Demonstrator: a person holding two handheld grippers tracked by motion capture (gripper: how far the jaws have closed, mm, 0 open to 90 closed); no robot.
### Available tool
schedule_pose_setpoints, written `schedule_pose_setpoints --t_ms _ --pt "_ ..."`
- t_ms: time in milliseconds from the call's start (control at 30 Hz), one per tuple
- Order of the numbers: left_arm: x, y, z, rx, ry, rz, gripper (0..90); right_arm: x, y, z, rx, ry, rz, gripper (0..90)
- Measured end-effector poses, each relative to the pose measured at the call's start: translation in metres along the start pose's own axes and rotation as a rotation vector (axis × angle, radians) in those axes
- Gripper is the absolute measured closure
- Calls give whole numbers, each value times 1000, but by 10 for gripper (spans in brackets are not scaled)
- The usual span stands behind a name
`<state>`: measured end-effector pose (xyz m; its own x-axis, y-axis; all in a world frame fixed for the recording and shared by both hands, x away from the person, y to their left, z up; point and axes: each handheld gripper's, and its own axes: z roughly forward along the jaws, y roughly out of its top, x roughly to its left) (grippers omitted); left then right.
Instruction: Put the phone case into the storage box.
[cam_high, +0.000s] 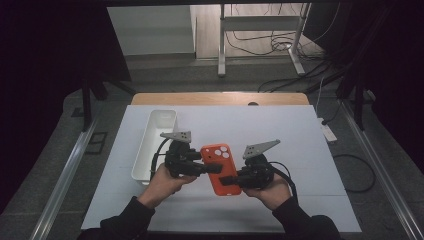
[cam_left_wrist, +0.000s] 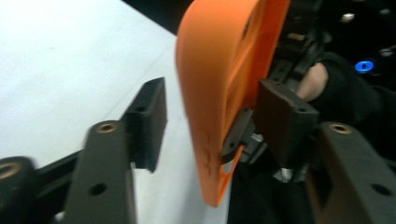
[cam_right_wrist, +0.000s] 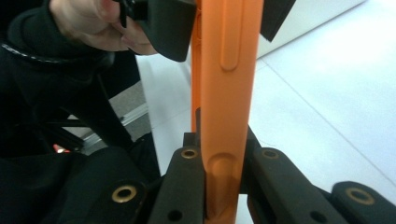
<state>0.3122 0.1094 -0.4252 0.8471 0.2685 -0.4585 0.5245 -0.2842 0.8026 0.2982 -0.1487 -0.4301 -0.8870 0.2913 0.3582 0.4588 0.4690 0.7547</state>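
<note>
Left gripper (cam_left_wrist: 205, 126) jaws are standing apart around the orange phone case (cam_left_wrist: 224, 84); the left pad is sitting clear of it, above the white table (cam_left_wrist: 60, 70).

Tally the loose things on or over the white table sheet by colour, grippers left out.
Orange: 1, the phone case, held up between the grippers
White: 1, the long bin at the sheet's left
Total: 2

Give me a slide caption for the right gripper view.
Right gripper clamps the edge of an orange silicone phone case above the white table.
</note>
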Motion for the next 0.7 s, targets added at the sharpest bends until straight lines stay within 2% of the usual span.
schedule_pose_setpoints --t_ms 100,133,200,233,267,467,600,700 --pt "1 0 0 3 24 -1 330 0 0 -1 2 -34 -6 861" --pt "1 0 -1 7 57 2 303 0 0 -1 2 -43 -7 861" --pt "1 0 -2 12 95 5 269 -1 -1 -2 5 -66 -11 860" --pt "1 0 -2 12 95 5 241 -1 -1 -2 5 -66 -11 860" --pt "1 0 -2 12 120 6 241 -1 -1 -2 5 -79 -14 860" --pt "1 0 -5 16 218 15 99 -4 -2 -6 -2 -146 -19 859" --pt "0 -1 -6 29 263 32 46 -6 -3 -9 -8 -174 -15 859" --pt "-1 -2 -5 50 316 46 32 -7 -3 -10 -10 -192 -14 859"
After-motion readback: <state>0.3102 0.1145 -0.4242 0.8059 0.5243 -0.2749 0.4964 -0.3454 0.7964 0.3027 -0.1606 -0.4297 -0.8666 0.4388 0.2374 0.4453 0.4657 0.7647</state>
